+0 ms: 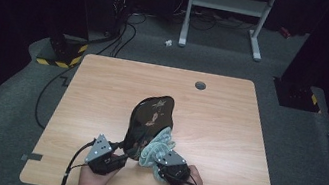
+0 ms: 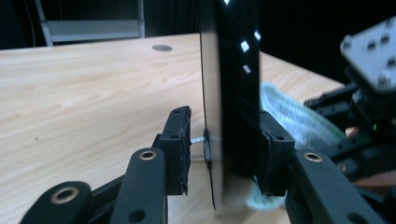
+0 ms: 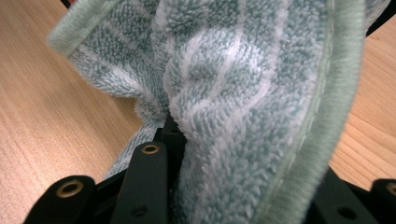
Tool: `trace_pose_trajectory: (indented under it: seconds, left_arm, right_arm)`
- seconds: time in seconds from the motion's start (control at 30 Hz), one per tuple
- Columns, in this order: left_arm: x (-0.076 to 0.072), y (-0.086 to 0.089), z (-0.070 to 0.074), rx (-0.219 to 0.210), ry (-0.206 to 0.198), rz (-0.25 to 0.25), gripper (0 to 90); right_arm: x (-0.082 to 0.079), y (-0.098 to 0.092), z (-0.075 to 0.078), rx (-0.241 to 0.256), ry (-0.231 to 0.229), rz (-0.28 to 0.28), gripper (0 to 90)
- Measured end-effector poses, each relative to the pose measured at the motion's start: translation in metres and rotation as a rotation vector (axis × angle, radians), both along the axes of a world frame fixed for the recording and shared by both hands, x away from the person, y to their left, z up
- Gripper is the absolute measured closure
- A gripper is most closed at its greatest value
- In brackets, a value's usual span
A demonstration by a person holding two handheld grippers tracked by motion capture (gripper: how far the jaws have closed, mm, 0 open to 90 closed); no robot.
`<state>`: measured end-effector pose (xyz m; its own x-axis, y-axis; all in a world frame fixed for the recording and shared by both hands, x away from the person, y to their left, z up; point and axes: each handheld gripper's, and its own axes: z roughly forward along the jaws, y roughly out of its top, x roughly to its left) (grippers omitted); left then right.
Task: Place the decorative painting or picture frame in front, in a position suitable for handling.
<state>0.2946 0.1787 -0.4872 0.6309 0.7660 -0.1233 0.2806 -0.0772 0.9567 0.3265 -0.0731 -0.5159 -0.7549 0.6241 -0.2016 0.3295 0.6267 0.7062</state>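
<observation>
The tray, black and glossy with a painted pattern, stands on edge near the table's six o'clock side, tilted up toward twelve. The left gripper straddles its near rim: in the left gripper view one jaw presses the dark face while the other sits just off the edge, so the grip looks loose rather than clamped. The right gripper is closed on a bunched teal towel, which rests against the tray's face at about four o'clock of it.

I judge the wiping is under way; the next move calls for sweeping the towel up the face while the left gripper steadies the tray.

The table is pale wood with a grommet at twelve o'clock. Beyond it are grey carpet, cables and a white frame in a dark room.
</observation>
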Motion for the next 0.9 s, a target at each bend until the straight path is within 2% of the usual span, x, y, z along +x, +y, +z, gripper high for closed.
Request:
trace_pose_trajectory:
  seconds: [0.1,0.13,0.17,0.2,0.23,0.27,0.3,0.4,0.5,0.63,0.67,0.7,0.73,0.77,0.8,0.83,0.9]
  left_arm:
    - [0.001,0.003,0.003,-0.01,0.002,-0.008,70.1]
    - [0.001,0.003,0.003,-0.015,0.007,-0.014,70.1]
    - [0.001,0.003,0.003,-0.017,0.013,-0.017,73.2]
    - [0.001,0.002,0.003,-0.023,0.016,-0.021,76.4]
    - [0.0,0.002,0.003,-0.025,0.018,-0.02,76.4]
    - [-0.001,0.001,0.003,-0.029,0.019,-0.016,77.3]
    - [-0.001,0.001,0.003,-0.029,0.019,-0.016,77.5]
    - [-0.001,0.0,0.002,-0.032,0.022,-0.008,77.7]
    - [-0.002,-0.001,0.002,-0.032,0.018,0.0,77.8]
    - [-0.002,-0.001,0.002,-0.039,0.024,0.007,78.1]
    - [-0.002,-0.002,0.002,-0.041,0.027,0.01,78.1]
    - [-0.002,-0.002,0.002,-0.041,0.027,0.01,78.1]
    - [-0.002,-0.001,0.002,-0.037,0.026,0.011,78.2]
    - [-0.002,-0.002,0.002,-0.037,0.026,0.012,78.2]
    - [-0.002,-0.002,0.002,-0.038,0.025,0.015,78.2]
    - [-0.002,-0.002,0.002,-0.038,0.025,0.015,78.2]
    - [-0.001,-0.002,0.002,-0.037,0.025,0.017,78.2]
  right_arm:
    - [0.003,-0.002,0.001,-0.001,0.001,-0.007,64.6]
    - [0.007,-0.004,0.001,0.001,0.002,-0.017,64.6]
    - [0.01,-0.006,0.001,0.002,0.007,-0.032,64.6]
    - [0.021,-0.012,0.001,0.001,0.004,-0.061,64.7]
    - [0.021,-0.012,0.001,0.001,0.004,-0.061,64.7]
    - [0.034,-0.019,0.002,0.003,-0.001,-0.102,64.8]
    - [0.034,-0.019,0.002,0.003,-0.001,-0.102,64.8]
    - [0.054,-0.027,0.005,0.001,0.001,-0.167,64.9]
    - [0.058,-0.026,0.004,0.002,0.009,-0.171,65.5]
    - [0.046,-0.014,0.004,-0.002,0.015,-0.129,65.8]
    - [0.036,-0.007,0.003,0.001,0.014,-0.095,65.8]
    - [0.036,-0.007,0.003,0.001,0.014,-0.095,65.8]
    - [0.025,0.001,0.001,0.007,0.017,-0.058,65.9]
    - [0.025,0.001,0.001,0.007,0.017,-0.058,65.9]
    - [0.013,0.01,0.001,0.007,0.012,-0.018,66.0]
    - [0.013,0.01,0.001,0.007,0.012,-0.018,66.0]
    - [0.001,0.017,0.0,0.006,0.011,0.015,66.0]
